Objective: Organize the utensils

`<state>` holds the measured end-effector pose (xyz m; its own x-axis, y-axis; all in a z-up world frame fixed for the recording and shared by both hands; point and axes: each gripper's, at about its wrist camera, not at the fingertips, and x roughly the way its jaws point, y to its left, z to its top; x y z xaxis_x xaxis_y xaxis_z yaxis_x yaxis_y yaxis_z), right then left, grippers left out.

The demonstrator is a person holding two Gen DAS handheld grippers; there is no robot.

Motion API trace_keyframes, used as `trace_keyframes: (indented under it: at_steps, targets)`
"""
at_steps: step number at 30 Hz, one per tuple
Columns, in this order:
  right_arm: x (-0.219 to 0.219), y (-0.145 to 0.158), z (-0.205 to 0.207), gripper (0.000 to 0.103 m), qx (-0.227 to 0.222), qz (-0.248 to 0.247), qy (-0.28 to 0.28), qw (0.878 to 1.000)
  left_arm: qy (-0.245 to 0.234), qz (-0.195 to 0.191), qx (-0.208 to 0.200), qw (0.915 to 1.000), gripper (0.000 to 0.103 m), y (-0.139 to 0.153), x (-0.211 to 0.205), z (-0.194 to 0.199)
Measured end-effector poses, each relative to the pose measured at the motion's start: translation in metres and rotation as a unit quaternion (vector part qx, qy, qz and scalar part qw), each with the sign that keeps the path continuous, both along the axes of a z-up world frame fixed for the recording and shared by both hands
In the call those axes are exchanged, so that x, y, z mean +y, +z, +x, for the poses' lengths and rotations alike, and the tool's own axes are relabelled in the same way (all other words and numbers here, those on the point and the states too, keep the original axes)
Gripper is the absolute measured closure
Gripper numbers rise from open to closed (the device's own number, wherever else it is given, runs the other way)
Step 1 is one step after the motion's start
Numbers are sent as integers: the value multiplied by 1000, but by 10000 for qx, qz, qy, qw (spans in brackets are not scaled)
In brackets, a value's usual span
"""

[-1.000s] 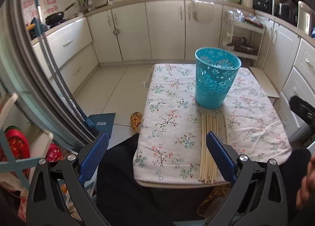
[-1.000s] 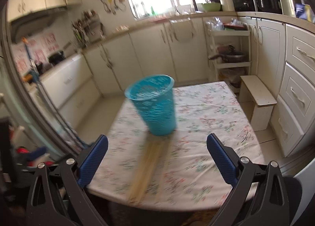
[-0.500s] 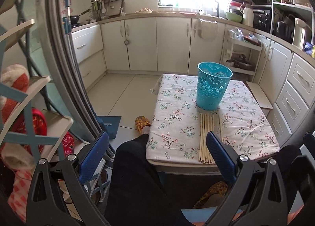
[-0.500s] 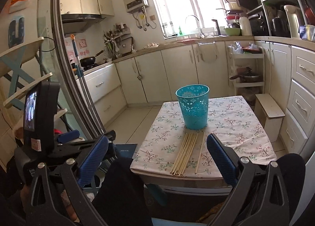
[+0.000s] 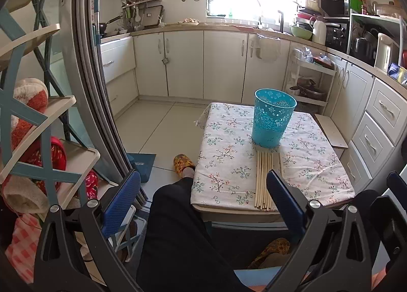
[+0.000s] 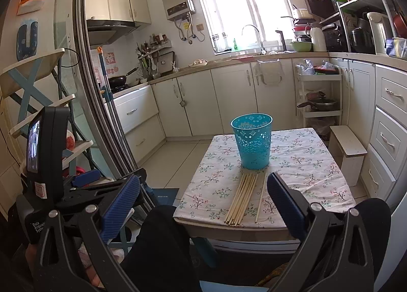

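Several wooden chopsticks (image 5: pixel 264 180) lie side by side on a small table with a floral cloth (image 5: pixel 223 164), just in front of an upright, empty-looking teal plastic basket (image 5: pixel 273 121). They also show in the right wrist view: chopsticks (image 6: pixel 243 194), one stick apart at the right, basket (image 6: pixel 251 144), table (image 6: pixel 305 164). My left gripper (image 5: pixel 203 198) is open and empty, held back over the person's lap, short of the table. My right gripper (image 6: pixel 203 198) is open and empty, also short of the table's near edge. The left gripper's body (image 6: pixel 48 152) shows at the left of the right wrist view.
The person's dark-trousered legs (image 5: pixel 178 228) sit between the grippers and the table. A shelf rack (image 5: pixel 38 126) and door frame stand at the left. White kitchen cabinets (image 5: pixel 223 63) line the back and right. A small wooden stool (image 6: pixel 348 149) stands right of the table.
Both grippers have pulled back and up from the table, so the table, basket and chopsticks look smaller and farther. The chopsticks and basket have not moved.
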<state>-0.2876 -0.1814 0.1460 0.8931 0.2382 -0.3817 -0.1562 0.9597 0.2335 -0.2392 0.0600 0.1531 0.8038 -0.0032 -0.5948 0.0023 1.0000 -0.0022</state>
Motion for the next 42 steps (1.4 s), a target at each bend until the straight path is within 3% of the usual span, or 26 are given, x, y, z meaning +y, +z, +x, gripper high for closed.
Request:
trace_keyframes:
  at_steps: [42]
  targets:
    - [15, 8, -1, 7, 81, -118, 68, 9999, 7, -148, -9, 9999, 8, -2, 11, -6]
